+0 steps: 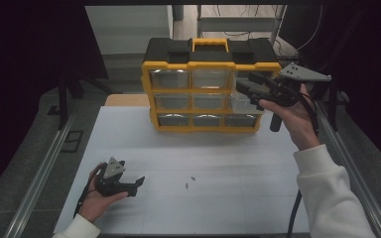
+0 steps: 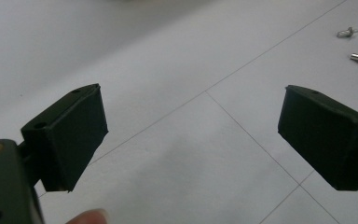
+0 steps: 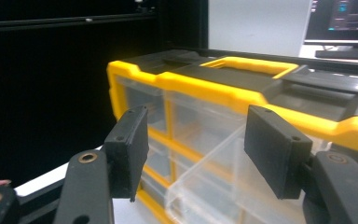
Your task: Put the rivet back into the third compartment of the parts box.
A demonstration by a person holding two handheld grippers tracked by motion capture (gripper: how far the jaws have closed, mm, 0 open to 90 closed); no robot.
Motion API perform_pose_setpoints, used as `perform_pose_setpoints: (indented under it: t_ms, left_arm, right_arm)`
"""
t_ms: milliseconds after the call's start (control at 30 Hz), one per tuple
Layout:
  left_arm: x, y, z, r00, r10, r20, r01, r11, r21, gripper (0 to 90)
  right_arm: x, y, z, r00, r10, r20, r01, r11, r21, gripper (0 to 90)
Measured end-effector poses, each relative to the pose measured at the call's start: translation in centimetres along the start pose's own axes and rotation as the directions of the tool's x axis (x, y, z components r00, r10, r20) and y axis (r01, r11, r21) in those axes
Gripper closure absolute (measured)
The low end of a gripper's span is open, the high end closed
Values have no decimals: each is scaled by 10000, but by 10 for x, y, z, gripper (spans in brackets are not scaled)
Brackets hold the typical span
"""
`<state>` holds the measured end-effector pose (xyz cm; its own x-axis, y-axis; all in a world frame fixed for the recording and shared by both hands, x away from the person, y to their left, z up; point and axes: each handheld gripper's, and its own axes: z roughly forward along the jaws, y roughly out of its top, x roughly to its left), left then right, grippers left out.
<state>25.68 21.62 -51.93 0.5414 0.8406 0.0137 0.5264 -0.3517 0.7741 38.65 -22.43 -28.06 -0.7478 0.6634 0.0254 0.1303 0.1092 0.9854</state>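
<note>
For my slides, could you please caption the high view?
Right gripper open at a pulled-out drawer of the yellow organizer; left gripper rests open near two rivets.

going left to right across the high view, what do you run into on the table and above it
left gripper → two small metal fasteners on the white tabletop → yellow and black drawer organizer farther back → right gripper, held up at the organizer's right drawers

White sleeves, black fingers, grey three-cornered plates, trailing cables
</note>
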Motion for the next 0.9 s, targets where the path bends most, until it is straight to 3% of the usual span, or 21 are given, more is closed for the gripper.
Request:
perform_pose_setpoints:
  t_ms: [433, 900]
  left_arm:
    - [0, 0, 0, 10000, 0, -15, 0, 10000, -18, 83]
    - [0, 0, -1, 10000, -1, -12, 1, 10000, -36, 83]
  right_arm:
    - [24, -10, -2, 9890, 32, -1482, -51, 9999, -123, 392]
    - [46, -30, -1, 9728, 13, -2318, 13, 9999, 112, 390]
